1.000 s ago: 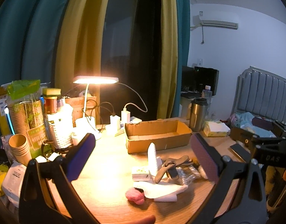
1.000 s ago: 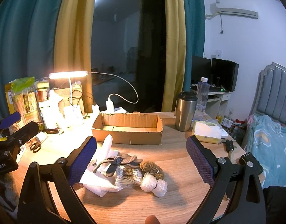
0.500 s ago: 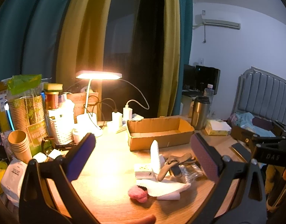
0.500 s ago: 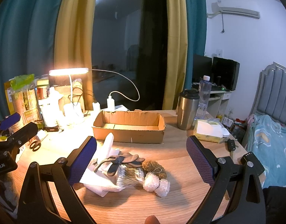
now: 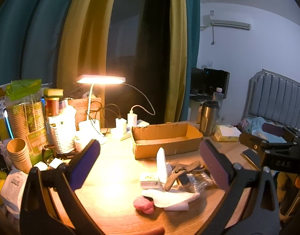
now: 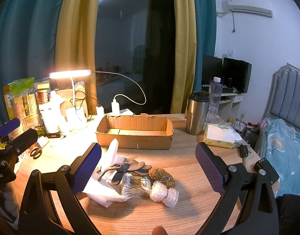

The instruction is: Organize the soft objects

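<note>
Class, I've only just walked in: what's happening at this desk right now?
A person holds a hand-held gripper in each hand above a lamplit desk. Both the left hand-held gripper and the right hand-held gripper are open and empty. A pile of soft things lies untouched: white tissue, a pink ball, a brown plush and bubble wrap. The cardboard box behind looks empty.

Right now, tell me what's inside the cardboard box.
The cardboard box shows only bare cardboard floor; nothing soft is in it. Its near wall hides the front strip of the floor.
</note>
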A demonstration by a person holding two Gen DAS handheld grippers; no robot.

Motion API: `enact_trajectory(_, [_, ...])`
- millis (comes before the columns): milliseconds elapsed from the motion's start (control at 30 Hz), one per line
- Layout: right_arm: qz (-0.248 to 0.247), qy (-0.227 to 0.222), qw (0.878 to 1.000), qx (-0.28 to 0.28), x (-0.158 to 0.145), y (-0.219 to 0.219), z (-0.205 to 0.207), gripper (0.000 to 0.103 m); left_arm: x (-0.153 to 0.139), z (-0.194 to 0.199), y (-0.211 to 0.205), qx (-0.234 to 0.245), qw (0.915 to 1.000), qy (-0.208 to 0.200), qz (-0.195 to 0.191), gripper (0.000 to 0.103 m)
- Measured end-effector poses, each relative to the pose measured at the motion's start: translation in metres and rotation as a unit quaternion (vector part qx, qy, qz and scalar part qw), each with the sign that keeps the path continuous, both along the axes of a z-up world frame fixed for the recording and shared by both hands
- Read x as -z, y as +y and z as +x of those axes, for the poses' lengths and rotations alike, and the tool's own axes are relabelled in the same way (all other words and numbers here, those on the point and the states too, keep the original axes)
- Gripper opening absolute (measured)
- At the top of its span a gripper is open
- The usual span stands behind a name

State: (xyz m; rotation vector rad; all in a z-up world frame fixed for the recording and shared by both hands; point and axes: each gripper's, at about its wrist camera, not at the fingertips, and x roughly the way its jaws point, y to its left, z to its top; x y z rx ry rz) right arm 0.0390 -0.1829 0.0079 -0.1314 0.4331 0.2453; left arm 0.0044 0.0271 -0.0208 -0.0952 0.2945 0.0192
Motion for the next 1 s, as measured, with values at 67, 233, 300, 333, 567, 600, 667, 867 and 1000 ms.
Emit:
enact_trajectory(67, [0.0, 0.001, 1.0, 0.0, 0.001, 0.0, 0.002, 0.098, 0.0, 0.0, 0.0, 0.0, 1.0, 0.0, 0.0, 0.102])
enact_trajectory(233, [0.0, 0.002, 1.0, 0.001, 0.001, -0.001, 0.004, 0.098, 0.001, 0.0, -0.002, 0.002, 1.0, -0.002, 0.002, 0.102])
enact_trajectory(300, [0.0, 0.003, 1.0, 0.001, 0.002, -0.001, 0.005, 0.098, 0.001, 0.001, -0.002, 0.002, 1.0, -0.002, 0.003, 0.102])
enact_trajectory(333, [0.0, 0.004, 1.0, 0.001, 0.003, -0.002, 0.005, 0.098, 0.002, 0.001, -0.002, 0.002, 1.0, -0.002, 0.002, 0.102])
enact_trajectory(567, [0.0, 0.004, 1.0, 0.001, 0.002, -0.002, 0.005, 0.098, 0.002, 0.002, -0.001, 0.002, 1.0, 0.0, 0.003, 0.102])
enact_trajectory(600, [0.0, 0.005, 1.0, 0.001, 0.002, -0.002, 0.006, 0.098, 0.003, 0.002, -0.001, 0.002, 1.0, 0.001, 0.003, 0.102])
enact_trajectory(667, [0.0, 0.005, 1.0, 0.001, 0.002, -0.002, 0.005, 0.098, 0.004, 0.002, -0.001, 0.001, 1.0, 0.003, 0.004, 0.102])
enact_trajectory(867, [0.002, 0.012, 1.0, 0.002, 0.007, -0.004, 0.01, 0.098, 0.01, 0.006, -0.004, -0.003, 0.9999, 0.014, 0.008, 0.102])
enact_trajectory(1000, [0.003, 0.021, 1.0, 0.005, 0.016, -0.007, 0.014, 0.098, 0.019, 0.011, -0.005, -0.004, 0.9994, 0.032, 0.011, 0.102])
